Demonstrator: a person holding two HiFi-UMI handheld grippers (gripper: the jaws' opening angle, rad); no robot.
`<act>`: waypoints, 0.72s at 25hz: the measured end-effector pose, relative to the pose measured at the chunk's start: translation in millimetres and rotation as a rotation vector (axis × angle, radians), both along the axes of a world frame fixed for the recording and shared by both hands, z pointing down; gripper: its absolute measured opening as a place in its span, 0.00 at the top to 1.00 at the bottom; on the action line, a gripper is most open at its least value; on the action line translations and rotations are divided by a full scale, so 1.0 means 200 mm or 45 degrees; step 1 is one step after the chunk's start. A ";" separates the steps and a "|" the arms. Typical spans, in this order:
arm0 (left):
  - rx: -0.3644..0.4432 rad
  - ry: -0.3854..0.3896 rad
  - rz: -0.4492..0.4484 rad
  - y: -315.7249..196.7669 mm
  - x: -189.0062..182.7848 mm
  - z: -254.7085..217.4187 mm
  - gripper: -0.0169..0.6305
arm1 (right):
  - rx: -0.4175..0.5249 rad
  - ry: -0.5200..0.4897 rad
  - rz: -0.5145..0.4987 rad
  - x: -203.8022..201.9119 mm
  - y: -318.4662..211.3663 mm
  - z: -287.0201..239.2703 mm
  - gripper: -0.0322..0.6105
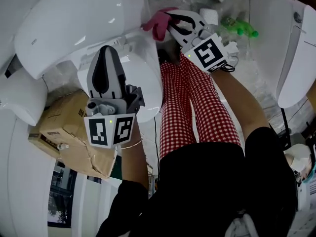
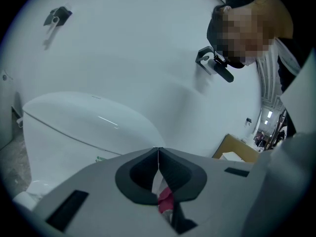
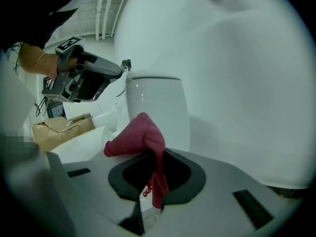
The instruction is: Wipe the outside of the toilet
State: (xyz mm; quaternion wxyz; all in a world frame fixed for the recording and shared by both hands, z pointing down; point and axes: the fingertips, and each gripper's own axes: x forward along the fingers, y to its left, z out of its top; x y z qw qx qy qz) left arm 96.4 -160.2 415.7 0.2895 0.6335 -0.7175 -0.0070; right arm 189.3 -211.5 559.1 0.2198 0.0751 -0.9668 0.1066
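A white toilet (image 1: 74,23) fills the upper left of the head view, its lid down. My right gripper (image 1: 170,16) is shut on a pink cloth (image 1: 158,24), held beside the toilet's right side. In the right gripper view the cloth (image 3: 138,135) bunches out of the right gripper (image 3: 156,154), just short of the white toilet body (image 3: 158,110). My left gripper (image 1: 105,49) hovers over the toilet's near side, shut with nothing in it. The left gripper view shows the left gripper (image 2: 158,152) with its jaws meeting, pointed at the toilet lid (image 2: 84,122).
A torn cardboard box (image 1: 69,130) lies at the lower left beside the toilet. A second white toilet (image 1: 286,48) stands at the right, with a green bottle (image 1: 239,28) on the floor between. The person's red-checked trouser leg (image 1: 192,102) runs down the middle.
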 end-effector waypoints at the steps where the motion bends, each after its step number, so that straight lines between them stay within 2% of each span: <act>1: -0.003 0.001 -0.003 0.00 0.00 0.01 0.96 | -0.010 0.008 -0.023 -0.01 0.04 0.03 0.86; 6: -0.017 0.020 -0.019 0.04 0.02 0.04 0.96 | -0.038 0.114 -0.091 -0.06 0.14 0.20 0.86; 18: -0.027 0.037 -0.075 0.08 -0.05 0.07 0.96 | -0.075 0.107 0.036 -0.20 -0.03 0.24 0.86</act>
